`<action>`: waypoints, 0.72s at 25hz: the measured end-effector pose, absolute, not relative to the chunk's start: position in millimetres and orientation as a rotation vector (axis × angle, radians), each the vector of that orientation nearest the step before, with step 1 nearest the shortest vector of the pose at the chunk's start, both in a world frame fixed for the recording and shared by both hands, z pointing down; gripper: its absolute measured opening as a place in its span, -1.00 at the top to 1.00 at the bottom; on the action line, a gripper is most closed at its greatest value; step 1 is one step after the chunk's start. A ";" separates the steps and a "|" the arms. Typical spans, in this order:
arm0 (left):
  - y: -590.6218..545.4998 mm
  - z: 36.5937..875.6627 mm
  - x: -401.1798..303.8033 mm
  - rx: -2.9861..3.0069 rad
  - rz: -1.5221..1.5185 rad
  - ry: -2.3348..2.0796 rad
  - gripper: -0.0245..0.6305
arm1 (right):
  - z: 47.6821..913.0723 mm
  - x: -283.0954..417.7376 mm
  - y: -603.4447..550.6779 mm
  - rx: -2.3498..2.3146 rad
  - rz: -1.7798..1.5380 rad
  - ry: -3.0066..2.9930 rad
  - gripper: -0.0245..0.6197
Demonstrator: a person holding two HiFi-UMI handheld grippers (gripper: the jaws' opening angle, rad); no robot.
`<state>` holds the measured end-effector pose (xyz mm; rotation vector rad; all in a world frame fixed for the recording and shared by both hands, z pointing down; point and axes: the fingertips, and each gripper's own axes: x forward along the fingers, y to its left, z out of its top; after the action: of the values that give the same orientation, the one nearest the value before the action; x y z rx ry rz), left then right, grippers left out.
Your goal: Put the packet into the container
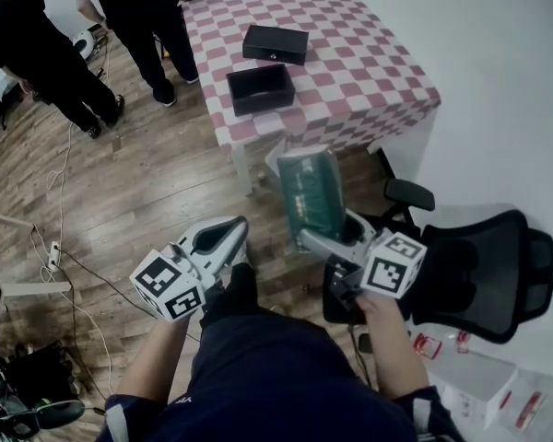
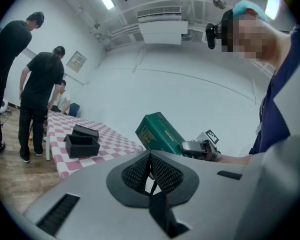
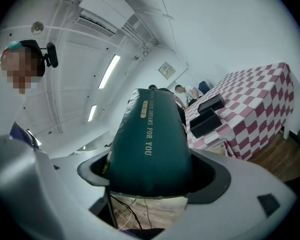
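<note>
My right gripper (image 1: 324,233) is shut on a dark green packet (image 1: 309,190), held upright in the air in front of the table. The packet (image 3: 150,139) fills the right gripper view, clamped between the jaws, and the packet (image 2: 157,133) also shows in the left gripper view. An open black container (image 1: 260,88) sits on the pink-and-white checked table (image 1: 369,81), near its front edge; its black lid (image 1: 275,43) lies just behind it. My left gripper (image 1: 223,238) hangs low at the left, jaws pressed together with nothing in them.
Two people in black (image 1: 37,49) stand left of the table on the wooden floor. A black office chair (image 1: 479,270) stands to the right, by the white wall. Cables (image 1: 69,274) run across the floor at the left. A white box (image 1: 484,389) lies at the lower right.
</note>
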<state>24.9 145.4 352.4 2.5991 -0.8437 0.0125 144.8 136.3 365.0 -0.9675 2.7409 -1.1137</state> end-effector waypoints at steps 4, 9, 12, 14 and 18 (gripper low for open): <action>84.9 359.3 6.6 2.586 0.024 -0.828 0.85 | 374.9 133.3 78.9 -1.025 -1.127 2.746 -0.44; 5.5 363.5 -25.4 2.576 0.038 -0.809 0.85 | 380.1 110.3 0.0 -1.099 -1.124 2.756 -0.44; -35.2 365.8 -43.7 2.571 0.038 -0.794 0.85 | 383.1 99.1 -45.8 -1.170 -1.093 2.777 -0.44; -60.8 366.9 -55.6 2.575 0.042 -0.786 0.85 | 382.9 90.7 -74.5 -1.191 -1.071 2.792 -0.44; -101.4 366.4 -73.5 2.579 0.034 -0.775 0.85 | 384.2 78.5 -122.9 -1.243 -1.031 2.858 -0.44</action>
<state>-73.5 -101.4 366.4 2.5791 -0.7752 0.0337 78.5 -122.9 384.2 -1.2426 2.8579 -1.0307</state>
